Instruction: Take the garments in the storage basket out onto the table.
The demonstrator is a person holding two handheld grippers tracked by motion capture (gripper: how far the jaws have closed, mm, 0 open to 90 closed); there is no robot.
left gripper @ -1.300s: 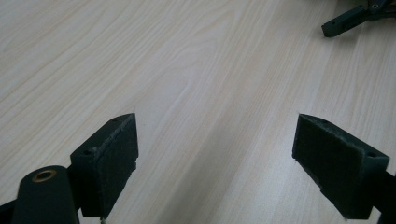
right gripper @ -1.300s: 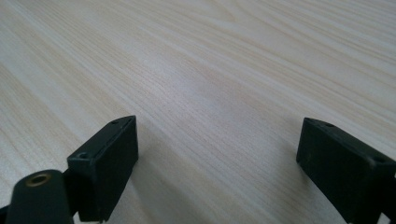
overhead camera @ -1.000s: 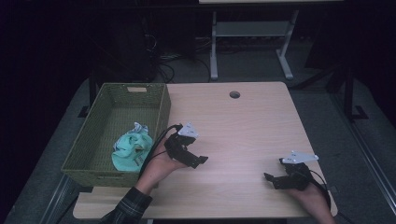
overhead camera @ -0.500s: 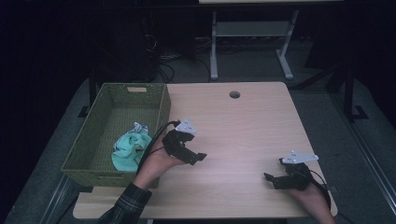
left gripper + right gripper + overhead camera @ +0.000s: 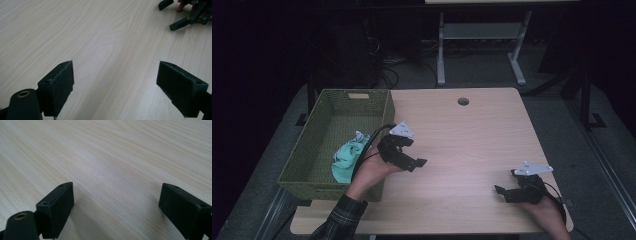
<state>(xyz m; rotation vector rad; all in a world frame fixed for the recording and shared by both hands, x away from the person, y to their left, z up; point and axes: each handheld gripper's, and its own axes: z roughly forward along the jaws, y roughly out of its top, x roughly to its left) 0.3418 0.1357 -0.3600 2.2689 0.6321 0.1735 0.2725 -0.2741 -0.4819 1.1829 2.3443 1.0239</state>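
A pale green cloth (image 5: 346, 159) lies crumpled inside a green woven basket (image 5: 317, 134) at the table's left side. My left gripper (image 5: 412, 162) hovers over the wooden table (image 5: 462, 145) just right of the basket, open, with nothing between its jaws. In the left gripper view its jaws (image 5: 115, 87) stand wide apart above bare wood, and the right gripper (image 5: 186, 15) shows far off at top right. My right gripper (image 5: 507, 192) rests near the table's front right corner, open and empty. Its jaws (image 5: 116, 207) frame bare tabletop in the right gripper view.
A round cable hole (image 5: 463, 101) sits near the table's far edge. Beyond the table stands a white metal frame (image 5: 477, 35) on a dark floor with cables. The table's front edge lies close to both hands.
The left gripper has drifted slightly left and back, closer to the basket. The right gripper has stayed still.
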